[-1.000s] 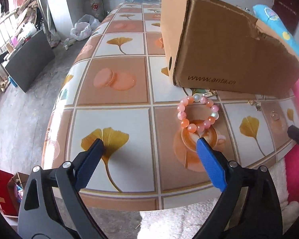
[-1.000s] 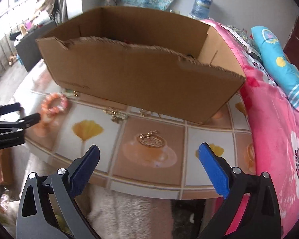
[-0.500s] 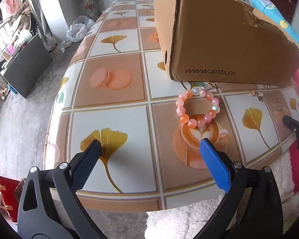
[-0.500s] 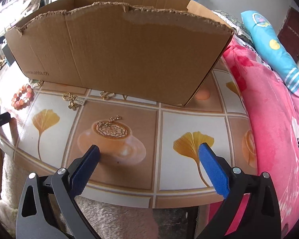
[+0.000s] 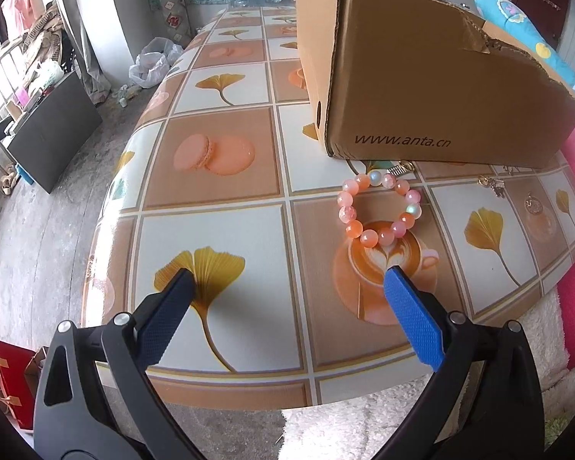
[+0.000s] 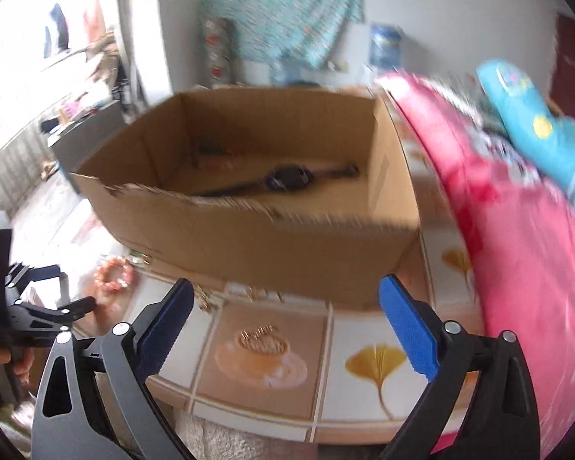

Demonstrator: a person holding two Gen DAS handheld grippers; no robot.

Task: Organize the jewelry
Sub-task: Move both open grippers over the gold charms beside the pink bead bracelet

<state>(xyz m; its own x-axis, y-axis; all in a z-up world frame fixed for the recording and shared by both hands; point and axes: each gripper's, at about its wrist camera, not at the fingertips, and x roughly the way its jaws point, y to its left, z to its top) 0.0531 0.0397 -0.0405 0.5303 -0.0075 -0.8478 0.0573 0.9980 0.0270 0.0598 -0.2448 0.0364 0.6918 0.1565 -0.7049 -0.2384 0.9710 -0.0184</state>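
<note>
1. Beads first: the pink-and-orange bead bracelet (image 5: 379,210) lies flat on the table (image 5: 218,176), on a printed coffee-cup tile, just in front of the cardboard box (image 5: 433,88) and apart from it.
2. My left tool (image 5: 287,280) hangs over the near edge of the table with its jaws spread wide and nothing between them — they have just finished opening. The bracelet sits ahead of the right-hand blue pad (image 5: 410,322), near its tip but not touching.
3. Small gold pieces lie along the foot of the box: a charm (image 5: 400,170) right behind the bracelet, a second charm (image 5: 492,183) further right, and a round pendant (image 5: 533,205) on the next coffee tile.
4. My right tool (image 6: 285,287) is also wide apart and empty. Its picture is smeared, but I can see down into the open box (image 6: 249,230), where a dark watch (image 6: 287,178) lies on the floor of the box.
5. From that side the bracelet (image 6: 113,274) shows at the left, by the box's corner, with the left tool (image 6: 69,287) just beside it — and a gold pendant (image 6: 262,335) lies on the tile straight between my right pads.
</note>
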